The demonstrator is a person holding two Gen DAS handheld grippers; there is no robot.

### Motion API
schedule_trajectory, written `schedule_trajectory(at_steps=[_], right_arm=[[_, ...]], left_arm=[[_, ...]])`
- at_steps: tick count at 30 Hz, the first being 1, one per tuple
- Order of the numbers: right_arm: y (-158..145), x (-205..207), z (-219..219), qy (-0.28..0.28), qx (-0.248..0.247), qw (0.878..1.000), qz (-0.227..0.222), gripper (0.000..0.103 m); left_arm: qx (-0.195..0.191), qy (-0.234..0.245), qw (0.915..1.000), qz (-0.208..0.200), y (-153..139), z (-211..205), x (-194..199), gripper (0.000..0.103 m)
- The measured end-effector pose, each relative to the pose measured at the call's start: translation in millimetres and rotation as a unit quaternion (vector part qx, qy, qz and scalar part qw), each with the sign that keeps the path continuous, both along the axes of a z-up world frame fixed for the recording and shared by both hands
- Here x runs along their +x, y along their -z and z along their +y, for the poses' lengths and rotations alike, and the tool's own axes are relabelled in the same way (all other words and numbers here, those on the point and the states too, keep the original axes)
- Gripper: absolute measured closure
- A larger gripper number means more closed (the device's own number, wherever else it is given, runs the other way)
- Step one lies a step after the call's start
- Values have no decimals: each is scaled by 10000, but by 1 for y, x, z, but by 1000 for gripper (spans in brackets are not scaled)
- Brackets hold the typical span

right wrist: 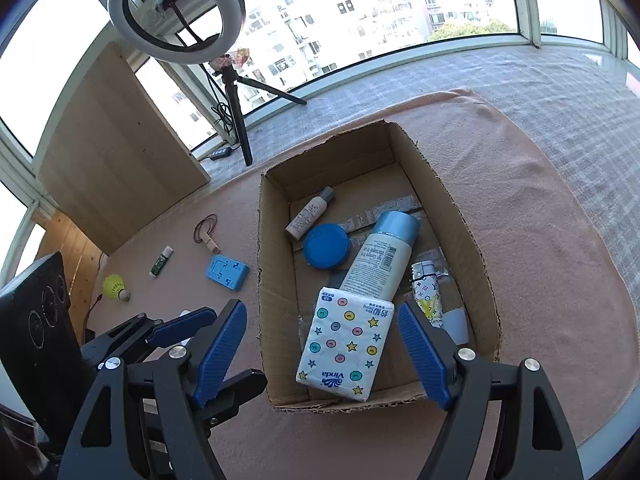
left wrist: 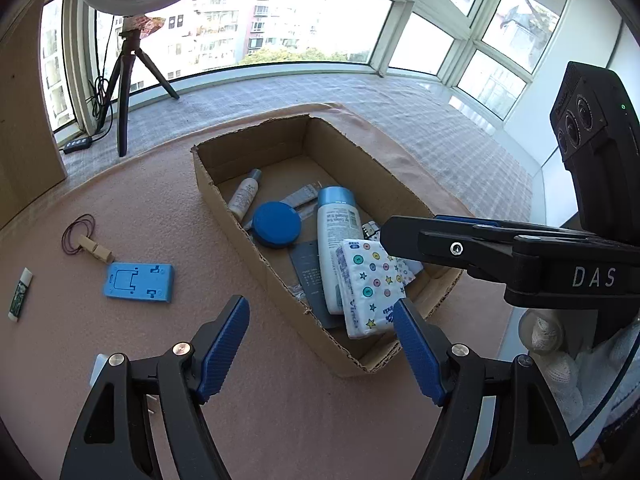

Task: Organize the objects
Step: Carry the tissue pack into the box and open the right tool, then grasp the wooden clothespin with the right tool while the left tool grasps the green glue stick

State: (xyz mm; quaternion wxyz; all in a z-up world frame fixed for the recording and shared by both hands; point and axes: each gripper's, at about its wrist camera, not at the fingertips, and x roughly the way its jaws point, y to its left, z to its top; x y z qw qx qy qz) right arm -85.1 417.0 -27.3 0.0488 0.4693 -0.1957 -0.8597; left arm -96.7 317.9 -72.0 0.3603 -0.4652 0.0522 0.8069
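On table, cardboard box (right wrist: 276,280) holds tissue pack (right wrist: 344,344), white bottle (right wrist: 380,260), blue round tin (right wrist: 326,246), small bottle (right wrist: 308,218). Right gripper (right wrist: 320,354) fingers spread wide, empty, straddling tissue pack at box's 6 o'clock end, pads not touching it. Left gripper (left wrist: 324,350) fingers also wide open, holding nothing, over box's near wall. Outside, box's 9 o'clock: blue phone stand (right wrist: 227,272), clothespin (right wrist: 210,240), lip balm (right wrist: 161,262), shuttlecock (right wrist: 116,287).

Tissue pack (left wrist: 370,286) in cardboard box (left wrist: 224,200); left gripper (left wrist: 322,346) empty.
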Motion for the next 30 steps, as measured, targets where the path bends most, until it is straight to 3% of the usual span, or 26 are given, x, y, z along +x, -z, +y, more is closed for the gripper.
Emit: schedule_trajectory(at_steps=[11,25,30], right_arm=[[-13,-15,-46,-443,105,9989,131,28],[-16,-55,-123,-1225,418,9914,203,28],[-13,-82,-145,-1497,497,9874,131,28]], left_arm=[[-129,-675,9976,-23,-1,-83,-17,26],[-416,-1569,9867,6,4,-194,-45,26],[-579,-1731,9832,21,8,-222,-64,31]])
